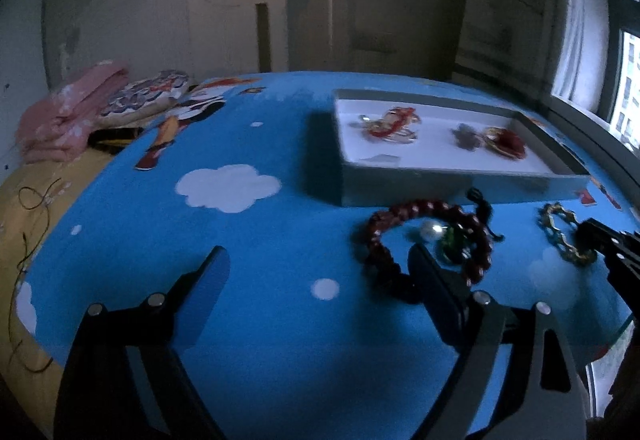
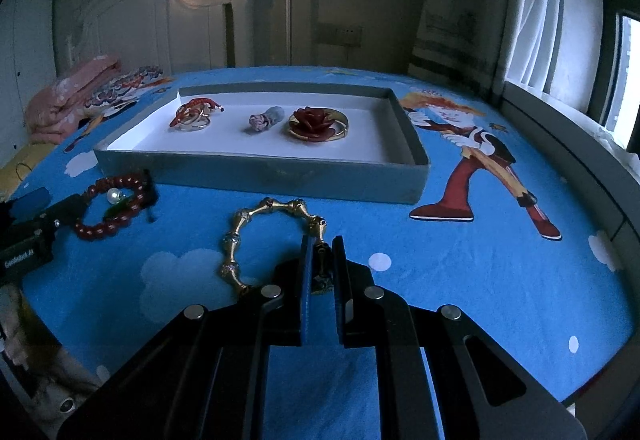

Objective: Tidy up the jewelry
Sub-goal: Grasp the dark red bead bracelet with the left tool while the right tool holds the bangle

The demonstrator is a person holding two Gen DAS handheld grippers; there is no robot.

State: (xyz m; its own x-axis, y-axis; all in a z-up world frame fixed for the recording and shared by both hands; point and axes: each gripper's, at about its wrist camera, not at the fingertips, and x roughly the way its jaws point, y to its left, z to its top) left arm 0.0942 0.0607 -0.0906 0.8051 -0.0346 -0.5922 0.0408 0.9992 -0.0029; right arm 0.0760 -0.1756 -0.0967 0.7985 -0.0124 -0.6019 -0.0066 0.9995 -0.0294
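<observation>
On the blue cartoon bedsheet lies a gold link bracelet. My right gripper is shut on one of its links at the near right end. A dark red bead bracelet lies left of it, with a pearl and a green piece inside its loop. My left gripper is open, and its right finger rests against that bead bracelet. Behind both stands a grey tray holding a red and gold ring cluster, a grey knotted piece and a red rose brooch.
Folded pink cloth and a patterned cushion lie at the far left of the bed. A yellow sheet with thin cables borders the left side. A white headboard stands behind, and a window with curtains is at the right.
</observation>
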